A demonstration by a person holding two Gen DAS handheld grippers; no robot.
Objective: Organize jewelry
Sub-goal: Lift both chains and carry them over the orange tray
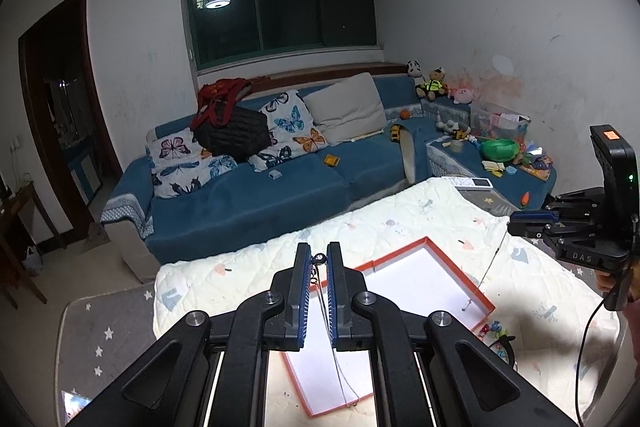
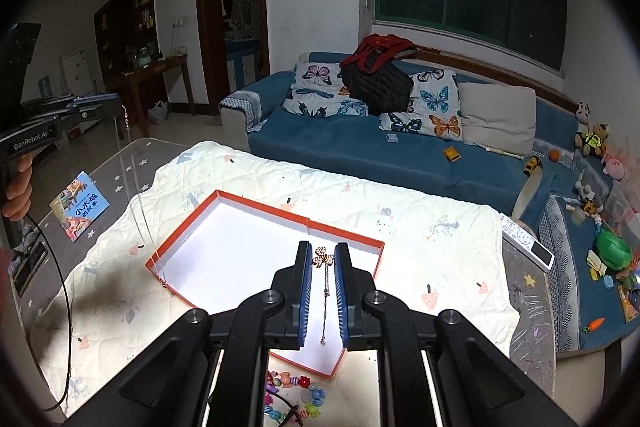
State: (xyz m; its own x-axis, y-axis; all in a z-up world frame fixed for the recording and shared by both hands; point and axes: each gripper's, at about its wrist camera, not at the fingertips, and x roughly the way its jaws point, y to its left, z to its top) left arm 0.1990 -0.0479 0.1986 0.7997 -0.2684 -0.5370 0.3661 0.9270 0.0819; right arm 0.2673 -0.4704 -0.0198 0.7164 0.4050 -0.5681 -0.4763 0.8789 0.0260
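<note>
An orange-edged tray (image 2: 224, 219) with a white floor lies on a cream quilt (image 2: 420, 227) spread over a low table, and both grippers hang above it. In the left wrist view, the left gripper (image 1: 319, 259) has its fingers drawn close with a narrow gap, and a thin silver chain (image 1: 338, 359) is caught between them: a small dark pendant (image 1: 319, 258) sits right at the fingertips, and the chain drops from there between the blue pads down to the tray's white floor near its front edge. The right wrist view shows that gripper from the side, raised well above the quilt, the chain falling from its tips to the tray's near left corner. The right gripper (image 2: 322, 259) also has its fingers narrowed; between them hangs a second chain (image 2: 325, 303) with a clover-shaped pendant (image 2: 322, 258) at the fingertips, its free end dangling over the tray. Whether the pads actually pinch this chain I cannot tell from this view, but in the left wrist view the right gripper's blue tips look closed together, with a fine chain running down from them to the tray's right edge. A string of coloured beads (image 2: 296, 393) lies on the quilt just outside the tray's near edge. A blue sofa (image 2: 360, 143) stands behind the table.
</note>
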